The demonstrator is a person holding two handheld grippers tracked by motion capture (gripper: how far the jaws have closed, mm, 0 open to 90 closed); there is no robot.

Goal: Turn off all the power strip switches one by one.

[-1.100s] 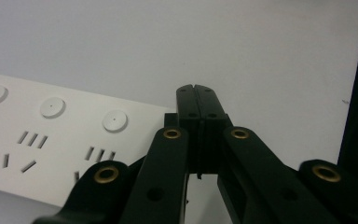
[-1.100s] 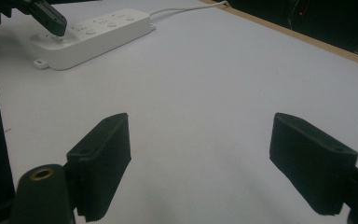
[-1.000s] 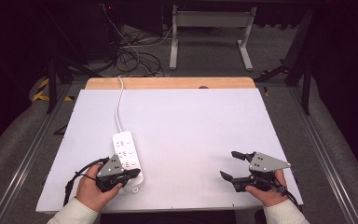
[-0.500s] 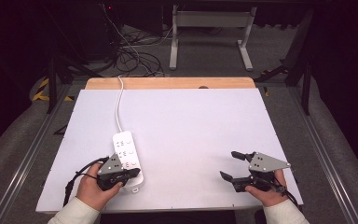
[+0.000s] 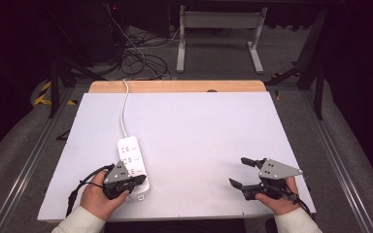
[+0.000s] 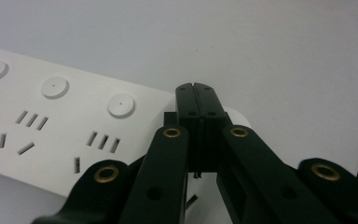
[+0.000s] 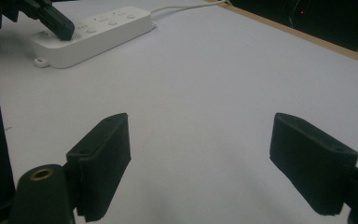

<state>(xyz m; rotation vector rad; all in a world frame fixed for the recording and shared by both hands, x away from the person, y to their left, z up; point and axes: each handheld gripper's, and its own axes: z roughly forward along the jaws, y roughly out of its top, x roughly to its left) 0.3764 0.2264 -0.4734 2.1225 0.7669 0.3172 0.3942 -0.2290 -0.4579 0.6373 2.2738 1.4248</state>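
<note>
A white power strip (image 5: pixel 132 159) lies on the white table (image 5: pixel 204 126) at the front left, and its white cable (image 5: pixel 123 109) runs toward the far edge. My left gripper (image 5: pixel 141 179) is shut, with its tips over the near end of the strip. In the left gripper view the two jaws are pressed together (image 6: pixel 196 89) above the power strip's (image 6: pixel 51 116) rounded end, with nothing between them. My right gripper (image 5: pixel 238 171) stands open low over bare table at the front right. In the right gripper view my right gripper (image 7: pixel 200 158) has its jaws wide apart, and the power strip (image 7: pixel 98 32) lies farther off.
A wooden strip (image 5: pixel 175 86) borders the table's far edge. Behind the table there are loose cables (image 5: pixel 141 58) on the floor and a grey desk frame (image 5: pixel 218 34). Metal rails (image 5: pixel 34 155) run along both sides of the table.
</note>
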